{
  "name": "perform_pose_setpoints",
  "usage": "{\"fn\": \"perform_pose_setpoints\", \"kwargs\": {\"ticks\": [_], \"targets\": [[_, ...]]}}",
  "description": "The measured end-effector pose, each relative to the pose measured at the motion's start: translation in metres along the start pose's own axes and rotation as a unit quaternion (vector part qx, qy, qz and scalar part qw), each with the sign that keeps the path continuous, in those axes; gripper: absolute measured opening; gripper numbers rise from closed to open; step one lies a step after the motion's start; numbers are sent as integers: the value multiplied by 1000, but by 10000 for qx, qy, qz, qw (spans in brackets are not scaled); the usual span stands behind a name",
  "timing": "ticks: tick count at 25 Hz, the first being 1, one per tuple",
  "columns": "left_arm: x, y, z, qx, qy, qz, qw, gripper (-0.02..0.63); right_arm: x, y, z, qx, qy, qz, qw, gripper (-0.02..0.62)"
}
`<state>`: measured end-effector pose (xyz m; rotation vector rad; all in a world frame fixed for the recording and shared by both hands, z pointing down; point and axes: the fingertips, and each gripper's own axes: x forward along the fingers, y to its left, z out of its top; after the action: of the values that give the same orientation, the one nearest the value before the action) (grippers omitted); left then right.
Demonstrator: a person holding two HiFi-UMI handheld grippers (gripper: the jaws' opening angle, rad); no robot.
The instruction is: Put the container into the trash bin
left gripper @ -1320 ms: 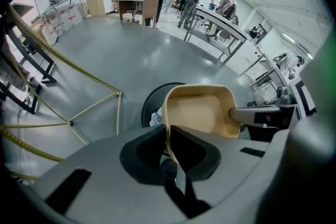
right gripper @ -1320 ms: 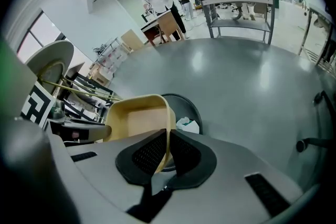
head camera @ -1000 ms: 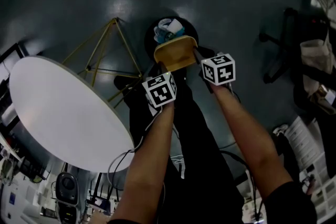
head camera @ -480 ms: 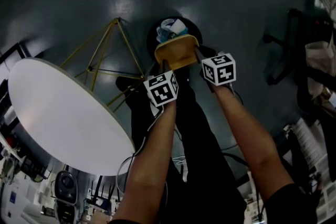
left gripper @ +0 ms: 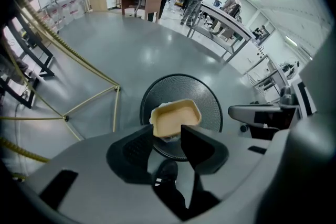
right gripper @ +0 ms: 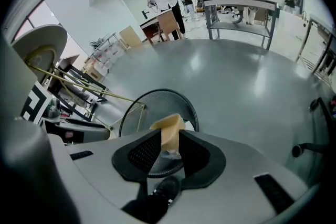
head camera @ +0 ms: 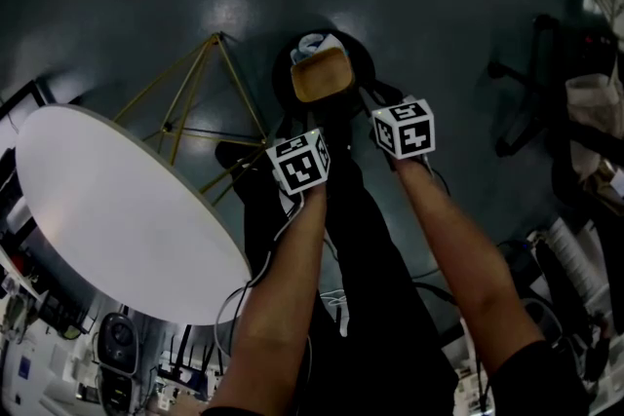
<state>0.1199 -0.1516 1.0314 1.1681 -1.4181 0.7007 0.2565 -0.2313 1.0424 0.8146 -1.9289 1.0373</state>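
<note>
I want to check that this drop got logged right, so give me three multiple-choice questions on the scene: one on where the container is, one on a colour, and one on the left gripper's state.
1. Where is the container?
A. On a chair
B. At the bin's mouth, inside its rim
C. On the floor

2. What colour is the table top?
A. White
B. Black
C. Yellow

3. What state is the left gripper in?
A. Shut on the container
B. Open, gripping nothing
C. Out of view

Answers:
1. B: the head view and the left gripper view both show it within the round rim.
2. A: the head view shows a white round top.
3. B: its jaws are opening, and the container lies beyond them, untouched.
</note>
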Motion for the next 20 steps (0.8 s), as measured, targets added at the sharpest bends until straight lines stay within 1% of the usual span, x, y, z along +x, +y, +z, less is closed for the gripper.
{"fn": "perform_pose_setpoints", "kwargs": {"ticks": [1,6,9,11,14,17,20], "targets": [[-1,1,-1,12,16,17,10000,155,-1,1,0,7,5,0,10000,112],[-4,-4,-4,99,84,60,9999,163,-6,6,4,-35,-14,66,10000,120],[-10,-17,-4,130,75,-12,9999,163,-12,8,8,-59,-51,130,9999,121],[-17,-28,-3,79,46,-95,9999,162,-20,12,12,-39,-113,196,9997,121],[-33,-48,4,-22,-50,-278,9996,133,-35,21,18,-14,-210,262,9994,120],[-56,-63,14,83,-136,-386,9991,91,-55,32,24,-19,-254,296,9992,118],[-84,-77,26,233,-249,-484,9982,33,-79,42,39,-97,-392,284,9988,95]]}}
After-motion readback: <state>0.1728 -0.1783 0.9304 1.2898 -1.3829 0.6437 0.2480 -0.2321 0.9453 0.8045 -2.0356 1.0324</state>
